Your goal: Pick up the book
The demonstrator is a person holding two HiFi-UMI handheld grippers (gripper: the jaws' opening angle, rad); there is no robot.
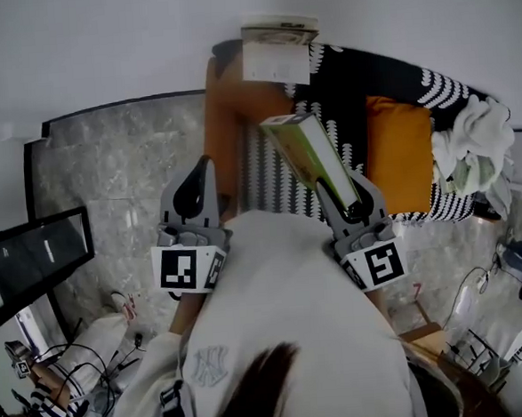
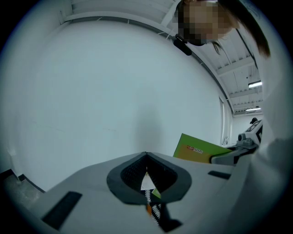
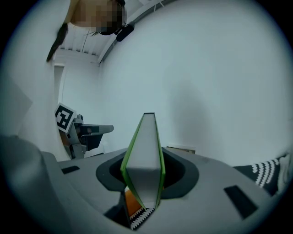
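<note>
A green-covered book (image 1: 311, 155) hangs in the air over the sofa, with my right gripper (image 1: 354, 207) shut on its lower end. In the right gripper view the book (image 3: 145, 155) stands upright between the jaws of the right gripper (image 3: 144, 183), its white page edge facing the camera. My left gripper (image 1: 196, 192) hovers to the left of the book, shut, with nothing in it. In the left gripper view the left gripper (image 2: 146, 176) faces a white wall, and the green book (image 2: 197, 150) shows at the right.
A second, pale book (image 1: 277, 49) leans against the wall at the sofa's far end. The sofa has an orange arm (image 1: 228, 116), a black-and-white patterned cover (image 1: 394, 78), an orange cushion (image 1: 399, 149) and a white cloth bundle (image 1: 475, 139). A monitor (image 1: 32, 255) and a seated person (image 1: 35, 415) are at the left.
</note>
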